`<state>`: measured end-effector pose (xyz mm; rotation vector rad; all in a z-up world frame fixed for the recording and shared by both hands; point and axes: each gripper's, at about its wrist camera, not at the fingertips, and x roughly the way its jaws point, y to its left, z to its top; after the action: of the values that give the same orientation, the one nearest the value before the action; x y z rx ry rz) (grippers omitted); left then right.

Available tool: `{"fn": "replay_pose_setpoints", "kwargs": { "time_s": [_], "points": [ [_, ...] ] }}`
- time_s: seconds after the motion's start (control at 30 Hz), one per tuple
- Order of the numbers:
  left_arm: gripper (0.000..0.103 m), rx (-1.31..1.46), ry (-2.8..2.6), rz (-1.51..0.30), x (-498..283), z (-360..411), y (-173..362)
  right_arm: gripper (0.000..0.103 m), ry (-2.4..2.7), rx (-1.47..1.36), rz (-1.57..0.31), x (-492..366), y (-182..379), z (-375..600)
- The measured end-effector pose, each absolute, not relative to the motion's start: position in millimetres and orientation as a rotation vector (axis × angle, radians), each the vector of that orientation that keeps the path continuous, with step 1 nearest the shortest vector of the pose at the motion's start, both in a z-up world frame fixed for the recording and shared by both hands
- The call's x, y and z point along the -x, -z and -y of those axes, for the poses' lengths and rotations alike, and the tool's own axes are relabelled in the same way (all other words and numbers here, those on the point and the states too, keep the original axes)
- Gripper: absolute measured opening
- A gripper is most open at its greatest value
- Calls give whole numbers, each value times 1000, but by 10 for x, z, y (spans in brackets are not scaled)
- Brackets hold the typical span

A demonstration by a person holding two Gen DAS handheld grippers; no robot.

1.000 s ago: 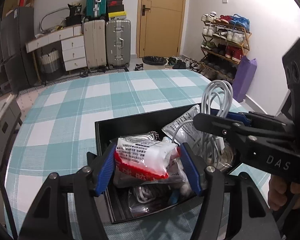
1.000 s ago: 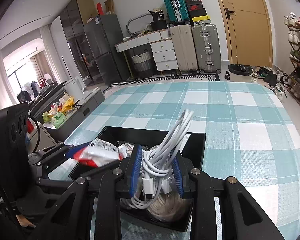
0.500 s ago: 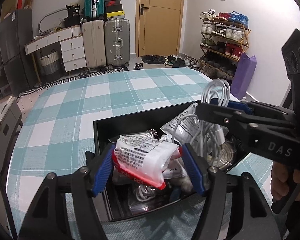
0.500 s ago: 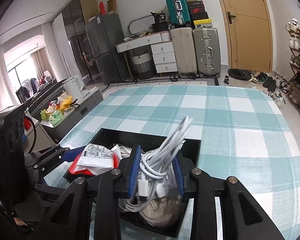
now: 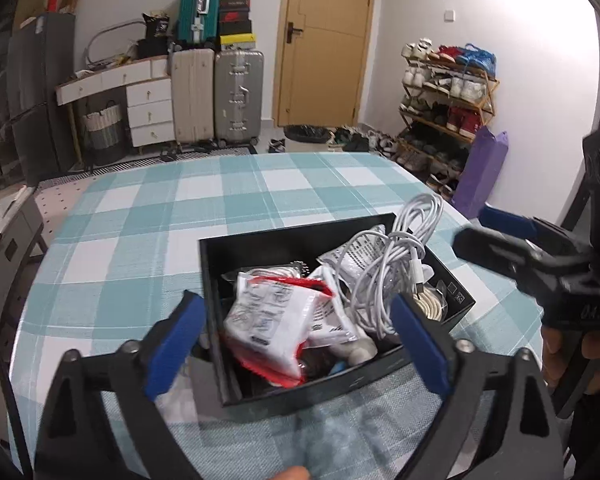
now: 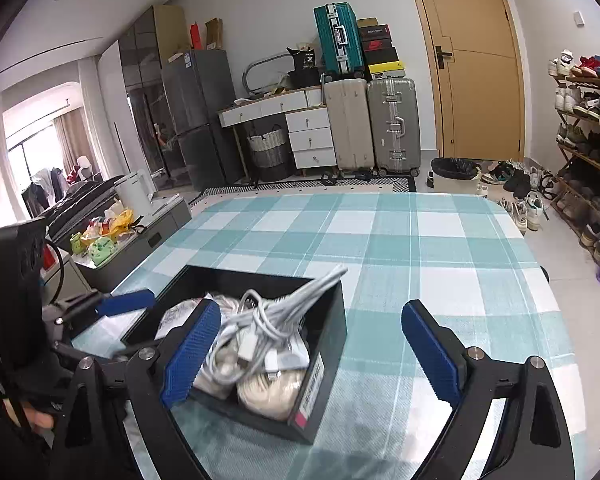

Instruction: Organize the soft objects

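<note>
Left wrist view: black rectangular box [image 5: 260,246] on teal-and-white checked tablecloth [image 5: 140,216], holding red-and-white soft plastic packet [image 5: 272,320] and white coiled cable bundle [image 5: 384,264], both lying loose inside. Left gripper [image 5: 296,344] and right gripper [image 6: 312,348]: jaws opening, pads clear of everything. Sorting looks near finished; cloth otherwise bare. Room: suitcases [image 6: 372,124], shoe rack [image 5: 448,100], wooden door [image 6: 472,56].

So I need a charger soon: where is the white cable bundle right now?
The white cable bundle lies in the black box on the checked tablecloth, right of the red-and-white packet in the left wrist view, gripped by neither gripper.
</note>
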<state>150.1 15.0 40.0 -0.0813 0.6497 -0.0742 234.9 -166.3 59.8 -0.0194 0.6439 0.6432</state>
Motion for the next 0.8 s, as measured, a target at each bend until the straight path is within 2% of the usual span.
{"fn": "replay_pose_setpoints", "kwargs": {
  "time_s": [0.13,0.23,0.8],
  "points": [
    [100,98,54,-644,-1408,-209,-400,102,-661,56,-626,-2177,-595,1668],
    [103,109,34,-643,-1344,-247,-375,102,-667,74,-600,-2055,-594,1647],
    [103,85,-17,-535,-924,-270,-270,102,-728,108,-503,-1618,-492,1613]
  ]
}}
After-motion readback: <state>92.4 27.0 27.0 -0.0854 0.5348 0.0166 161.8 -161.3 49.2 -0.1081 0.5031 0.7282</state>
